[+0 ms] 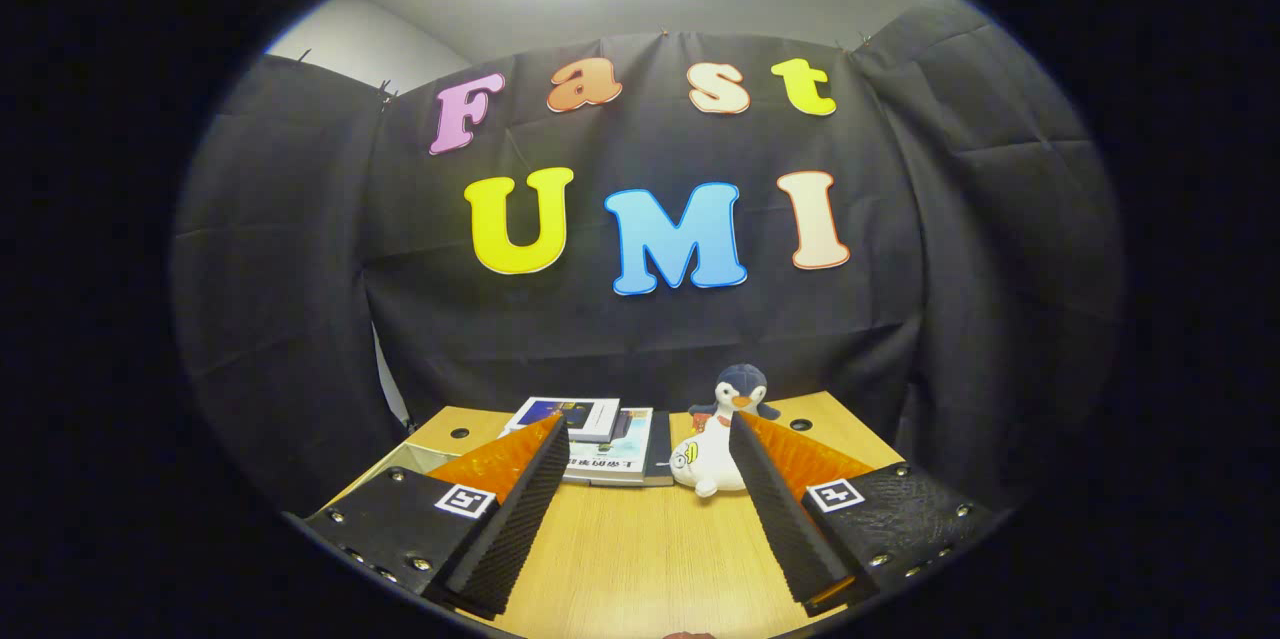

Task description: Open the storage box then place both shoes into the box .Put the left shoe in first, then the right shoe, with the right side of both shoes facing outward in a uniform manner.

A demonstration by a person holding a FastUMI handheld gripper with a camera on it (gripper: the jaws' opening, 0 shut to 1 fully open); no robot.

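- My gripper (648,439) is held level above the bench (640,559), its jaws spread wide with nothing between them.
- Past the fingertips I see a stack of books (600,439) and a toy penguin (722,434) near the far edge of the bench, in front of the black cloth wall. The penguin stands just ahead of the right finger and the books just ahead of the left one.
- I cannot place the storage box or either shoe from here, so I cannot say where they lie, which way the toes point, how their long axes run, or whether the box is open or closed.
- My judgement on handling, from the task alone: shoes are usually light, with a soft upper and a stiffer sole, so I expect a grip across the heel collar or the side wall to hold best. A box lid is likely rigid and smooth, so I would take it at an edge or lip.
- How far the task has got I cannot judge from this scene.
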